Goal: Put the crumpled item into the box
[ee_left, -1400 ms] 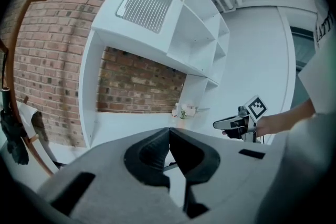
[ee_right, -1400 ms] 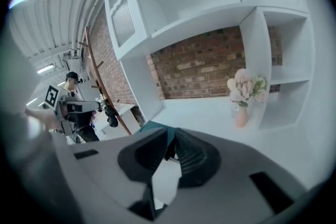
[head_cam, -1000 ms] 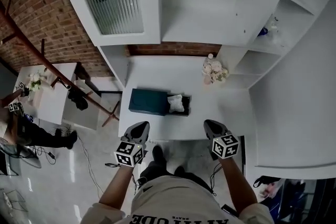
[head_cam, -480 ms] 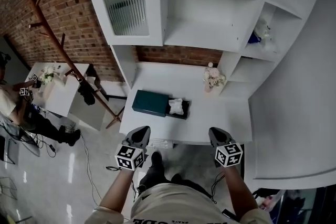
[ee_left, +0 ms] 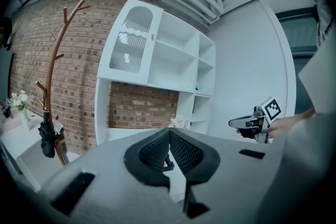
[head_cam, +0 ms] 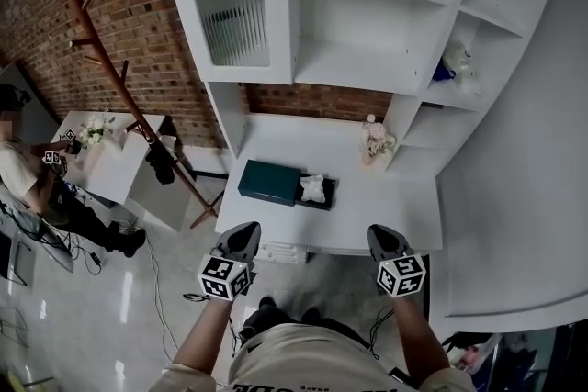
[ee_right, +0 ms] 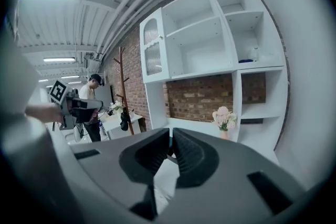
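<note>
Looking steeply down on a white desk [head_cam: 390,208] set into white shelving [head_cam: 367,23] against a brick wall [head_cam: 119,23], with a teal box [head_cam: 269,182] near the front left and the white crumpled item [head_cam: 313,188] lying in the dark open tray [head_cam: 323,203] at that box's right end, well apart from both grippers. Held side by side short of the desk's front edge: left gripper [head_cam: 243,234] and right gripper [head_cam: 383,239], each with jaws pressed together on nothing. Farther back on the right, a small vase of pale flowers [head_cam: 375,140].
</note>
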A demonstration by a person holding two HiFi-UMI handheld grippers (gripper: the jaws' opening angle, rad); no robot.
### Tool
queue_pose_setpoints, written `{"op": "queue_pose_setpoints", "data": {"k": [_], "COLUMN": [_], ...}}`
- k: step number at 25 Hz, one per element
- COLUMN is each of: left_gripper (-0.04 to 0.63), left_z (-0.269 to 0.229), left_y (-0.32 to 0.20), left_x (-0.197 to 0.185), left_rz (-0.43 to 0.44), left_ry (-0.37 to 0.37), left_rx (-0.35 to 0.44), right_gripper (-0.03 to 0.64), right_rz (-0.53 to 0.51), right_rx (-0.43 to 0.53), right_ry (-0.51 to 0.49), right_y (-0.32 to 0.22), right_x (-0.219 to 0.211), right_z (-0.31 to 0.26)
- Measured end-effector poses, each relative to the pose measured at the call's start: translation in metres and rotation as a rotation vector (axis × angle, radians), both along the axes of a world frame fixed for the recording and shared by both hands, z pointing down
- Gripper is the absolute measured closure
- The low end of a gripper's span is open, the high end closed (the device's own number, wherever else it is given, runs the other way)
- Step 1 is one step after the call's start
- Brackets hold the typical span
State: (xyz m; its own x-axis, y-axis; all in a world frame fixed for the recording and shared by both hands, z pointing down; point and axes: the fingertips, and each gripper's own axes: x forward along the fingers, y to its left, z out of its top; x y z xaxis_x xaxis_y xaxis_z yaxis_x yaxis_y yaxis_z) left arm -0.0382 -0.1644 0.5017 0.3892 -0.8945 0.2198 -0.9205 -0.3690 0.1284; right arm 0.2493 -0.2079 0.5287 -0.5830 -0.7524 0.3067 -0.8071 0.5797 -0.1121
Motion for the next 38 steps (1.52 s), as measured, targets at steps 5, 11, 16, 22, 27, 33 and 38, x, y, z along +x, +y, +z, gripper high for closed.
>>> {"op": "queue_pose_setpoints", "data": {"k": [5, 11, 16, 22, 27, 33, 38], "left_gripper": [0.571, 0.571, 0.571, 0.571, 0.571, 0.571, 0.571], "left_z": [-0.004, -0.022, -0.034, -0.040, -0.045, -0.047, -0.047], "left_y": [0.006, 0.010, 0.017, 0.020, 0.019, 0.017, 0.012], "left_x": [-0.015, -0.039, -0.062, -0.081, -0.086, -0.086, -0.086], "left_rz": [0.010, 0.032, 0.040, 0.042, 0.045, 0.053, 0.055], "left_ry": [-0.003, -0.014, -0.029, -0.019, -0.006, -0.002, 0.002], "left_rx": [0.005, 0.034, 0.062, 0.074, 0.086, 0.092, 0.096], "right_gripper": [0.578, 0.578, 0.578, 0.581, 0.583, 0.583, 0.583], "right_rz": [0.028, 0.066, 0.082, 0.112, 0.125, 0.123, 0.133], "right_rx": [0.032, 0.068, 0.121, 0.130, 0.138, 0.143, 0.143], "right_ry": [0.012, 0.018, 0.030, 0.014, 0.010, 0.002, -0.002], "right_y": [0.005, 0.013, 0.026, 0.033, 0.036, 0.039, 0.035], "right_x": [-0.006, -0.020, -0.029, -0.037, -0.041, -0.047, -0.045], "right_z": [-0.010, -0.028, -0.045, -0.054, -0.060, -0.066, -0.068]}}
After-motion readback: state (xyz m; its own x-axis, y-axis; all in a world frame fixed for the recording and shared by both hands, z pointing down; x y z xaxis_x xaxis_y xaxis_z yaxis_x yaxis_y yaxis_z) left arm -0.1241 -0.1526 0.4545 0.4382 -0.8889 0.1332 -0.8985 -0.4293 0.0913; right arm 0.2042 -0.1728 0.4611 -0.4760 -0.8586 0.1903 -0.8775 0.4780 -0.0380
